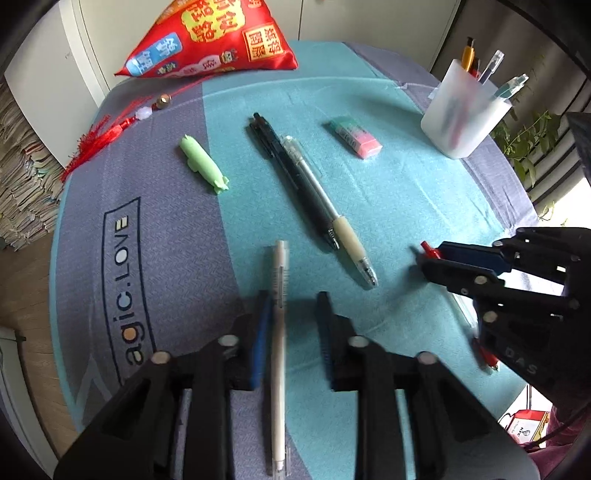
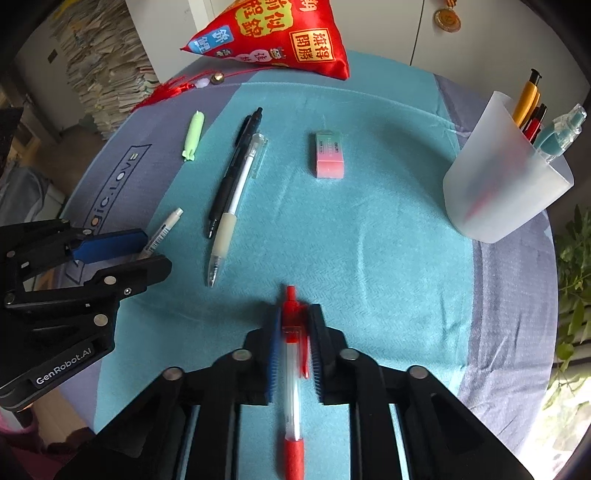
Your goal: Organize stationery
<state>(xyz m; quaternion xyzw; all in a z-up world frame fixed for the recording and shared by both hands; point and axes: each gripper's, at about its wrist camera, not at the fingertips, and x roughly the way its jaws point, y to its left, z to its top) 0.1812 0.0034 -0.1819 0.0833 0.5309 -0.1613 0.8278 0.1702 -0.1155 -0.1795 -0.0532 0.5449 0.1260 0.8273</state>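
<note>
My left gripper has a white pen running lengthwise between its fingers, against the blue left pad. The wrist view is blurred there, but in the right wrist view the left gripper looks shut around the white pen. My right gripper is shut on a red pen, clicker end pointing forward. Farther out on the cloth lie a black pen, a clear pen with a cream grip, a green eraser and a pink-green eraser. A frosted cup stands at the right with several pens in it.
A red satin pouch with a tassel sits at the table's far edge. The round table wears a teal and grey cloth. Paper stacks rise beyond the left edge, and a plant stands off the right edge.
</note>
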